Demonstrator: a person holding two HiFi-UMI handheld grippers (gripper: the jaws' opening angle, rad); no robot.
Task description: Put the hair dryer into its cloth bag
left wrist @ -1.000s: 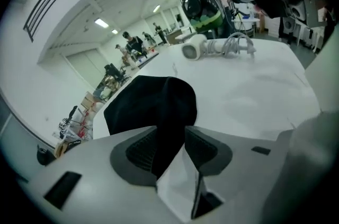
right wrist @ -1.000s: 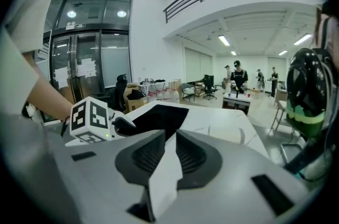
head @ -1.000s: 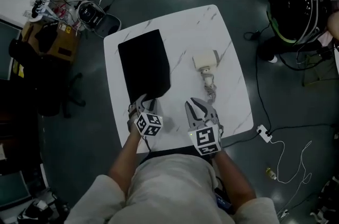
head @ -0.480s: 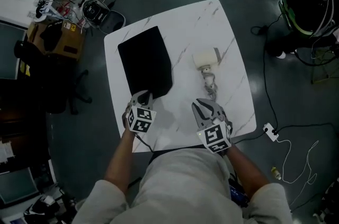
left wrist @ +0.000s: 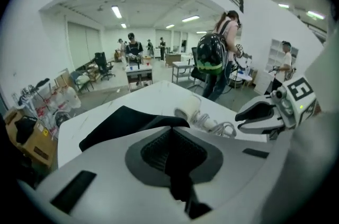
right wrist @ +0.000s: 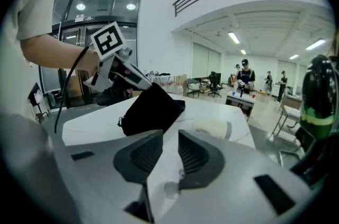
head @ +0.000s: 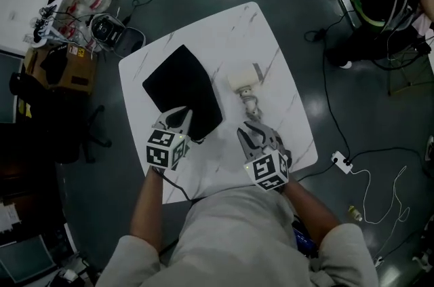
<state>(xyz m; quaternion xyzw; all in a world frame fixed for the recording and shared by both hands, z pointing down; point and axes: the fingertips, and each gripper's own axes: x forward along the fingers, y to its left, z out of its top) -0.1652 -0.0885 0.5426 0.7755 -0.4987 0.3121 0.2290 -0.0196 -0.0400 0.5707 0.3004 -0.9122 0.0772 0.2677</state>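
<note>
My left gripper (head: 182,117) has its jaws together, and they are clamped on the near edge of the black cloth bag (head: 178,85). In the left gripper view the dark cloth sits right between the two pads. This edge of the bag is lifted from the table (head: 224,34), while the far part of the bag goes down to the white marble top and rests there.

My right gripper (head: 252,134) has its jaws a little apart. They have just been opening, and nothing is between them; through the gap I see only the table surface. This gripper points toward the hair dryer (head: 243,79) and is near its coiled cord (head: 249,106), but it does not hold it.

The hair dryer is pale cream and lies on its side on the table, to the right of the bag and apart from it. It is outside the bag. Its cord is bundled on the side nearer to me, between the dryer body and my right gripper.

Around the table there is a dark floor with cables on it.
</note>
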